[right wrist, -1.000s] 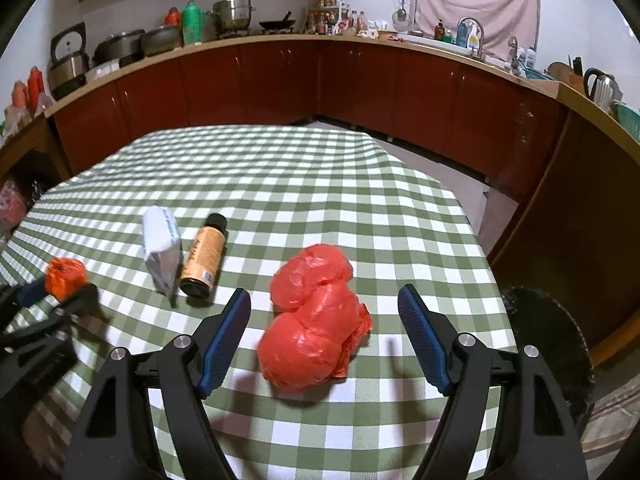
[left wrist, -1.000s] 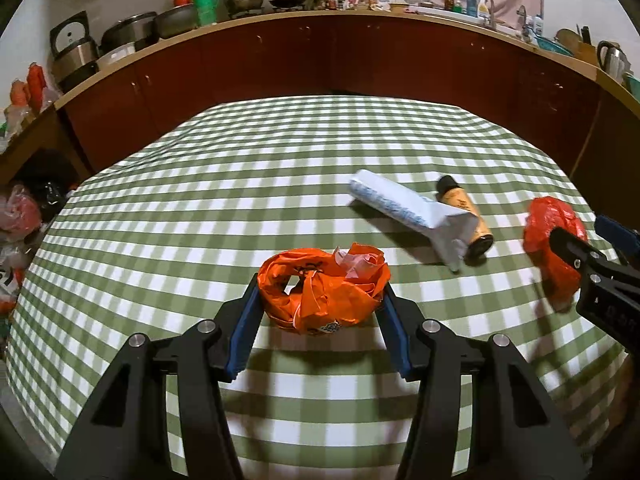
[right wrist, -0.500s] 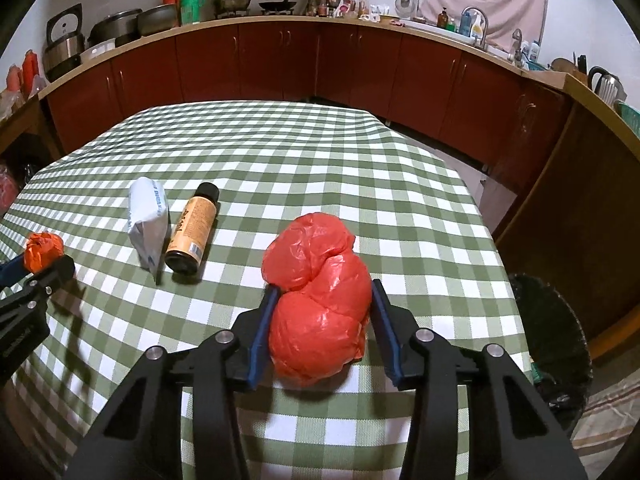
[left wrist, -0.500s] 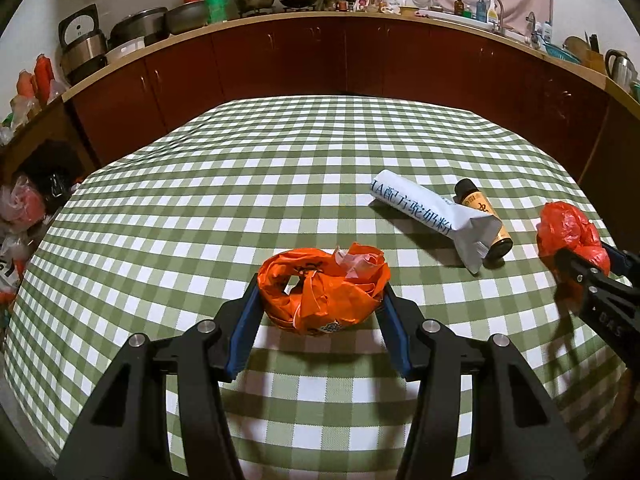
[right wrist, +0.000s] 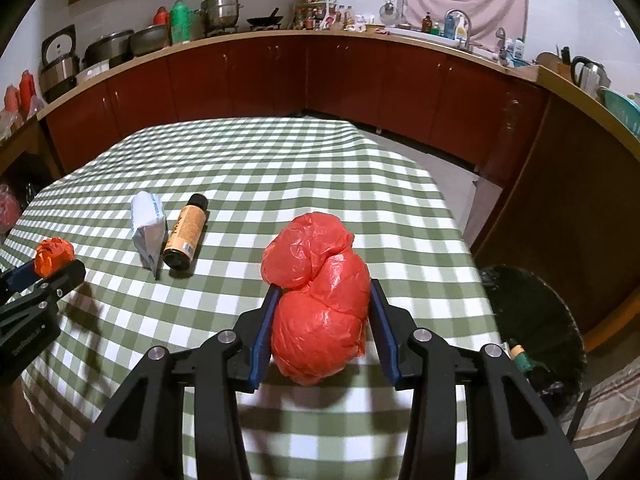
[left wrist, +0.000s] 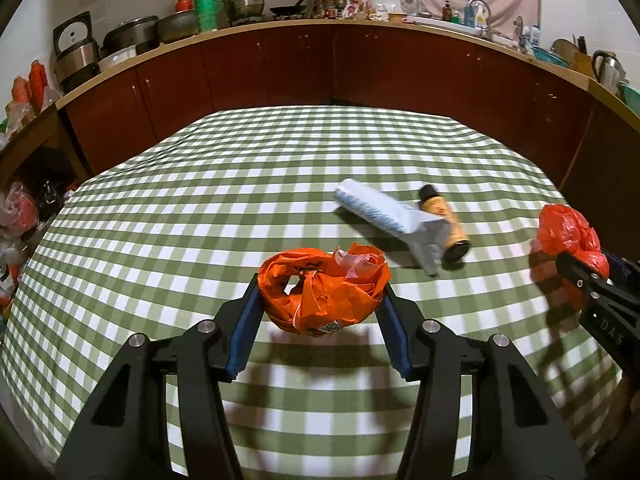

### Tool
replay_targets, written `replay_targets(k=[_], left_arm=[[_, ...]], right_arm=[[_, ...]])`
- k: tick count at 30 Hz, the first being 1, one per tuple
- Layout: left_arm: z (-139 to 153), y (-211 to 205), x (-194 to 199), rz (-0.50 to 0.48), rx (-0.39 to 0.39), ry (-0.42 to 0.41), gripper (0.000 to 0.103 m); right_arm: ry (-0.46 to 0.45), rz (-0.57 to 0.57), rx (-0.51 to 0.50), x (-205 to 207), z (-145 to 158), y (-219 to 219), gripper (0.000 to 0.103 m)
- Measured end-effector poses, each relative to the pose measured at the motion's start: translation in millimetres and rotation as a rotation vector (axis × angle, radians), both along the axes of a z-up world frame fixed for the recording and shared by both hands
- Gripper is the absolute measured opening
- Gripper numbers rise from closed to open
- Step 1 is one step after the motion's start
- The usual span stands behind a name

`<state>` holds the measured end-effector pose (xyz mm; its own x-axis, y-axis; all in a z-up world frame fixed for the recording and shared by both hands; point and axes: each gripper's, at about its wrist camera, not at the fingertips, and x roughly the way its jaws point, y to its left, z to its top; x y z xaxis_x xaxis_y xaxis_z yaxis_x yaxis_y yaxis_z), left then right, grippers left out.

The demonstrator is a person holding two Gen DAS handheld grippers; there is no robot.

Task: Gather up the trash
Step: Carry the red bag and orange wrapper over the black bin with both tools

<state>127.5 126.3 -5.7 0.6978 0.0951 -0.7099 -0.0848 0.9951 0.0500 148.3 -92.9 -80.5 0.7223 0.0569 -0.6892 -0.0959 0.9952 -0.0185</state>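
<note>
A crumpled orange plastic bag (left wrist: 320,300) hangs just above the green checked table (left wrist: 180,208), and my left gripper (left wrist: 320,285) is shut on it. My right gripper (right wrist: 324,289) is shut on a bulging red plastic bag (right wrist: 320,276), held over the table's near right side. Each gripper shows in the other view: the right gripper (left wrist: 592,276) with the red bag (left wrist: 568,232), the left gripper (right wrist: 44,276) with the orange bag (right wrist: 54,254). A white and blue packet (right wrist: 149,224) and a brown bottle (right wrist: 186,232) lie side by side on the cloth between the two grippers.
A black bin (right wrist: 536,320) with a bottle inside stands on the floor past the table's right edge. Dark red cabinets (left wrist: 280,68) with pots on the counter run along the far wall. Bags are piled on the floor at the left (left wrist: 18,212).
My right gripper's jaws closed from wide apart onto the red bag and it shifted a little with the bag. The left gripper kept its grip on the orange bag.
</note>
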Motion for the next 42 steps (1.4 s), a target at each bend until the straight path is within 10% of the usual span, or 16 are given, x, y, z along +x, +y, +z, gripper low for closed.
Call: replay_targets(k=[42], left_arm=[[2, -285, 15, -0.411, 0.024, -0.052, 0.053]], right_arm=[[-0.099, -0.353, 0.036, -48, -4, -221, 0.043]])
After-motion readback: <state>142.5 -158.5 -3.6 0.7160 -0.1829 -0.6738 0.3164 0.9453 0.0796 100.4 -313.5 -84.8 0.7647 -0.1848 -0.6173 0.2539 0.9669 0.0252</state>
